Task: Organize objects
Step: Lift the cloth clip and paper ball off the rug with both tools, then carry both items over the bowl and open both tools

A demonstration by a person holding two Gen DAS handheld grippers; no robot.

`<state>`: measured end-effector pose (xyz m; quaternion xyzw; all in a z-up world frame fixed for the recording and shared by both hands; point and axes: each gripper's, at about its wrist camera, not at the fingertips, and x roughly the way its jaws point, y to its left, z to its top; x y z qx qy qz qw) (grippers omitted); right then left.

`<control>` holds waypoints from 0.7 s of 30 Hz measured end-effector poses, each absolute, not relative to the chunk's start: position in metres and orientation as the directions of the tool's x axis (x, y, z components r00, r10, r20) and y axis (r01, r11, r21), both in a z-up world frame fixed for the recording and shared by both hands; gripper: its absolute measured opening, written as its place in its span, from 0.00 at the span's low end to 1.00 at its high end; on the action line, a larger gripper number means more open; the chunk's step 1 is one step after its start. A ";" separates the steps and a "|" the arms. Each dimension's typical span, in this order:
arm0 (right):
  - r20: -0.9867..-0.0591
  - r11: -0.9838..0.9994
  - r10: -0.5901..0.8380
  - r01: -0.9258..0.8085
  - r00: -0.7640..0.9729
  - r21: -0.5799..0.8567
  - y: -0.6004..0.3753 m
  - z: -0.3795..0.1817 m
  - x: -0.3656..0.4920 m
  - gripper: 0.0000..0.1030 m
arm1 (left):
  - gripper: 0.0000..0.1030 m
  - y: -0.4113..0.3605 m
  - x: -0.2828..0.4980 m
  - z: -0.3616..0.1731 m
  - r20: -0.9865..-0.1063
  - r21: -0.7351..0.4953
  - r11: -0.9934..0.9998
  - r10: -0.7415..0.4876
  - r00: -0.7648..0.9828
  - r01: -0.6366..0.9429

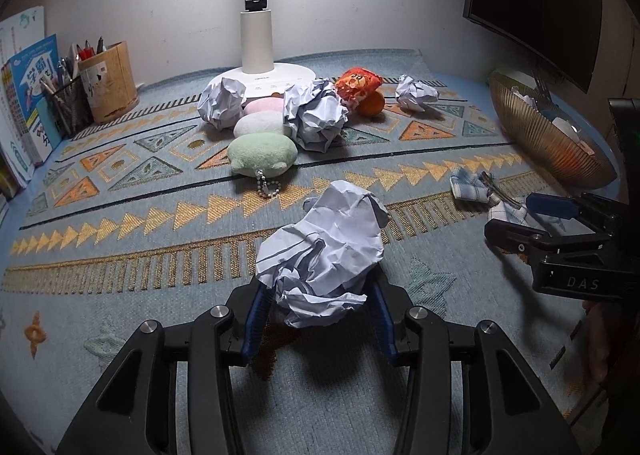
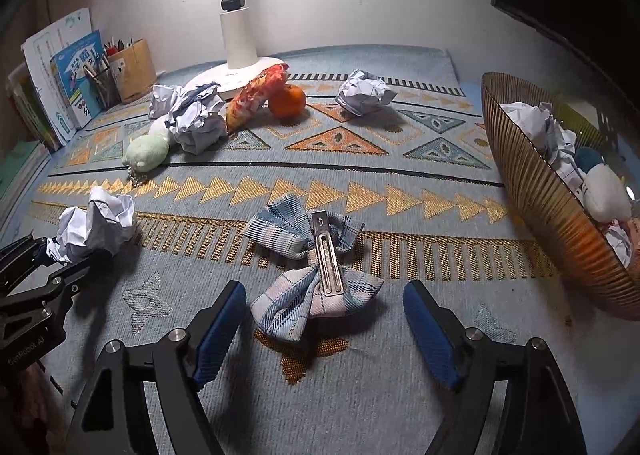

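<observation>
My left gripper (image 1: pixel 320 307) is shut on a crumpled paper ball (image 1: pixel 328 251) and holds it just above the patterned mat; it also shows in the right wrist view (image 2: pixel 94 225). My right gripper (image 2: pixel 324 319) is open, its blue pads on either side of a plaid hair-bow clip (image 2: pixel 312 275) lying on the mat, not touching it. The bow also shows in the left wrist view (image 1: pixel 474 187). More paper balls (image 2: pixel 364 93), soft plush toys (image 1: pixel 262 155), an orange (image 2: pixel 287 99) and a red snack packet (image 2: pixel 256 93) lie further back.
A ribbed gold bowl (image 2: pixel 532 191) at the right holds paper balls and plush toys. A white lamp base (image 1: pixel 264 75) stands at the back. Pen holders (image 1: pixel 106 83) and books (image 1: pixel 30 95) stand at back left. A dark monitor (image 1: pixel 536 3) hangs at upper right.
</observation>
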<state>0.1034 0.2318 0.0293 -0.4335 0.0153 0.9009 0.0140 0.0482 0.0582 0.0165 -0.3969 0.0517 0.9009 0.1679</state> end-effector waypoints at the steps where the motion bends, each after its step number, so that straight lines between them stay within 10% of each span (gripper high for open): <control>1: -0.781 -0.999 0.010 -0.040 -0.624 0.018 0.232 0.029 0.103 0.77 | 0.41 0.058 0.048 0.016 -0.735 -0.039 -0.939 0.258 -0.627 -0.341; 16: -0.805 -0.999 0.052 -0.026 -0.591 -0.046 0.217 0.025 0.078 0.88 | 0.43 0.061 0.046 0.014 -0.745 -0.023 -0.940 0.243 -0.622 -0.340; 21: -0.781 -0.993 -0.048 0.117 -0.622 -0.032 0.201 0.029 0.087 0.38 | 0.44 0.061 0.047 0.014 -0.743 -0.018 -0.938 0.243 -0.623 -0.346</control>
